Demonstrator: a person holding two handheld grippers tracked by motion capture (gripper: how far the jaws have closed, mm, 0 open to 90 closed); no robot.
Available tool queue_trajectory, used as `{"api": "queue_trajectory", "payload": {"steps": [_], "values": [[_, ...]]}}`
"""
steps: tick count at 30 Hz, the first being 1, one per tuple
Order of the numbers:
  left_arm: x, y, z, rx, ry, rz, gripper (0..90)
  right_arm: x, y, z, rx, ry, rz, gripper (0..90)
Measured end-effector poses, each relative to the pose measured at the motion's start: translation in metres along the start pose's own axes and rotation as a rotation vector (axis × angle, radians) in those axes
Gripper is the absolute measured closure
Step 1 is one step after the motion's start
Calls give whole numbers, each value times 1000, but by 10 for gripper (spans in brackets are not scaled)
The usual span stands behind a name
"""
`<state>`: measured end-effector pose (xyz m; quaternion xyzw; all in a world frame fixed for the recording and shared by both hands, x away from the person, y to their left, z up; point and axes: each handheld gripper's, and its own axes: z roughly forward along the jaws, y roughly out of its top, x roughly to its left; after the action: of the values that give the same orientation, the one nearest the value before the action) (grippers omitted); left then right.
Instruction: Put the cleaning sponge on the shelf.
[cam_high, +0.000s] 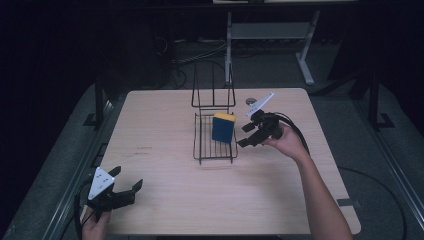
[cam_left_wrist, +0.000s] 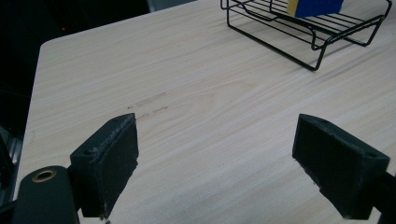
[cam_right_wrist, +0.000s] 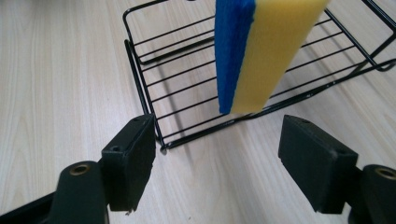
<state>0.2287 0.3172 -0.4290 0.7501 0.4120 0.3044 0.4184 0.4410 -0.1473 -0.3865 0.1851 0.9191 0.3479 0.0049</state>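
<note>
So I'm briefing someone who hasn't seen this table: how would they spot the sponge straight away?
On the light wooden table, look to the black wire rack near its middle. The sponge stands on edge inside the rack's flat tray, at the side nearest the right tongs. It is the one coloured thing there: a blue face backed by yellow.

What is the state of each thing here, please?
Blue and yellow rectangular sponge: standing on edge in the rack, not held.
Black wire rack: upright on the table.
Left claw: open, holding nothing.
Right claw: open, beside the sponge.
</note>
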Motion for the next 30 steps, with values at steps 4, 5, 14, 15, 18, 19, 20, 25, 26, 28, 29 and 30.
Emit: {"api": "queue_trajectory", "payload": {"steps": [4,5,14,15,18,19,20,25,26,28,29,30], "values": [[0,0,0,2,0,0,139,3,-6,-3,-9,-1,2,273],[0,0,0,3,1,1,139,3,-7,-3,-5,0,5,273],[2,-1,-2,2,5,1,139,7,-11,-5,16,8,16,272],[2,-1,-1,0,6,1,139,7,-11,-6,17,9,13,272],[1,-1,-1,2,4,0,139,10,-10,-8,10,10,4,271],[1,-1,-1,1,4,1,139,10,-10,-8,7,11,4,269],[1,-1,-1,-2,5,0,139,11,-10,-8,11,11,7,268],[2,-1,-2,-4,7,-5,139,15,-13,-8,8,3,-1,268],[2,-1,-2,-2,6,-3,139,15,-14,-8,8,5,7,269],[1,-1,-1,2,6,1,139,16,-18,-7,4,5,10,268],[1,-1,-1,1,6,1,139,17,-19,-7,4,3,12,268],[1,-1,-1,1,6,0,139,17,-20,-7,9,10,13,268]]}}
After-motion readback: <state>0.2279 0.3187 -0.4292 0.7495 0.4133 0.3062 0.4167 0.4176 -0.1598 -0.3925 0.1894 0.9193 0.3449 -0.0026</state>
